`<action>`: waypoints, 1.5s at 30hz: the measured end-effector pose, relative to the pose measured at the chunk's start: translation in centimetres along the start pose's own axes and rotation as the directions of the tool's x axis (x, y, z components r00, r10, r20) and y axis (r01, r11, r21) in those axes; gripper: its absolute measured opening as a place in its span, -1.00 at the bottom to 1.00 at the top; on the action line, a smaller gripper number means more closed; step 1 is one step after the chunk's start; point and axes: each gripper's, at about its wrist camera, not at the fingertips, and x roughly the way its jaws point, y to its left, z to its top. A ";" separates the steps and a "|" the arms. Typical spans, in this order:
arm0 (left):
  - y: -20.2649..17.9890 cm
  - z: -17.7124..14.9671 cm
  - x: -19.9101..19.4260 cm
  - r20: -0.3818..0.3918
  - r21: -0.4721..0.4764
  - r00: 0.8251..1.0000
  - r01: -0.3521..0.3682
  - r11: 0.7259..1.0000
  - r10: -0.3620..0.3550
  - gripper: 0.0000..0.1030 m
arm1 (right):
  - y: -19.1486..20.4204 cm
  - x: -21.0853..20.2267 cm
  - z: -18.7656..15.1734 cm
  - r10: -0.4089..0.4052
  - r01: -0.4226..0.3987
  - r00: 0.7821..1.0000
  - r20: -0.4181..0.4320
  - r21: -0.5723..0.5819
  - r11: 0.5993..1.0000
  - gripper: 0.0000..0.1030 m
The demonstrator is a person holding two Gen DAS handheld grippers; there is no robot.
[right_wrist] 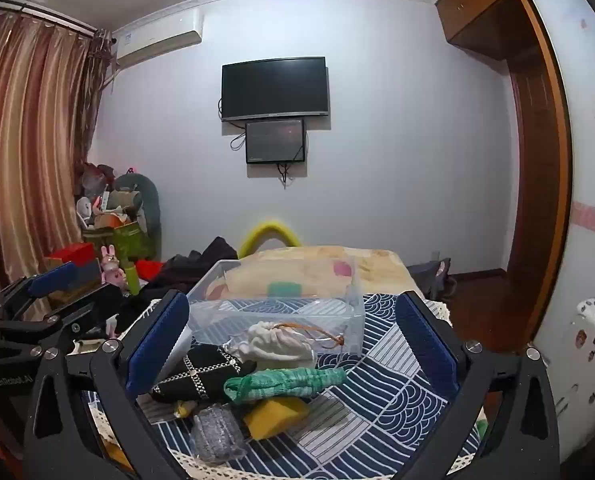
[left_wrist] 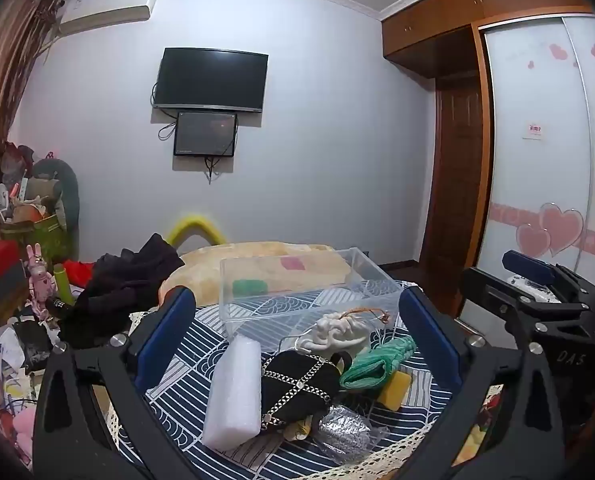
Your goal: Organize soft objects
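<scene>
A pile of soft things lies on the patterned cloth in front of a clear plastic bin (left_wrist: 305,292): a white foam block (left_wrist: 233,392), a black pouch with a chain pattern (left_wrist: 297,388), a white drawstring bag (left_wrist: 339,334), a green knitted roll (left_wrist: 377,362), a yellow sponge (left_wrist: 395,390) and a silver bubble bag (left_wrist: 341,434). My left gripper (left_wrist: 297,344) is open and empty above the pile. My right gripper (right_wrist: 293,340) is open and empty too; below it lie the black pouch (right_wrist: 201,372), green roll (right_wrist: 281,380), sponge (right_wrist: 275,416) and the bin (right_wrist: 281,312).
The table carries a blue and white patterned cloth (right_wrist: 385,400) with a lace edge. Behind the bin lies a bed with a beige blanket (right_wrist: 337,264) and dark clothes (left_wrist: 125,284). Clutter stands at the left (left_wrist: 29,280). A wardrobe (left_wrist: 545,140) is at the right.
</scene>
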 end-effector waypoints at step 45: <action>0.3 -0.7 0.5 -0.010 -0.034 1.000 0.008 0.999 -0.008 1.00 | -0.1 -0.5 0.1 0.016 -0.016 1.000 0.000 0.011 1.000 1.00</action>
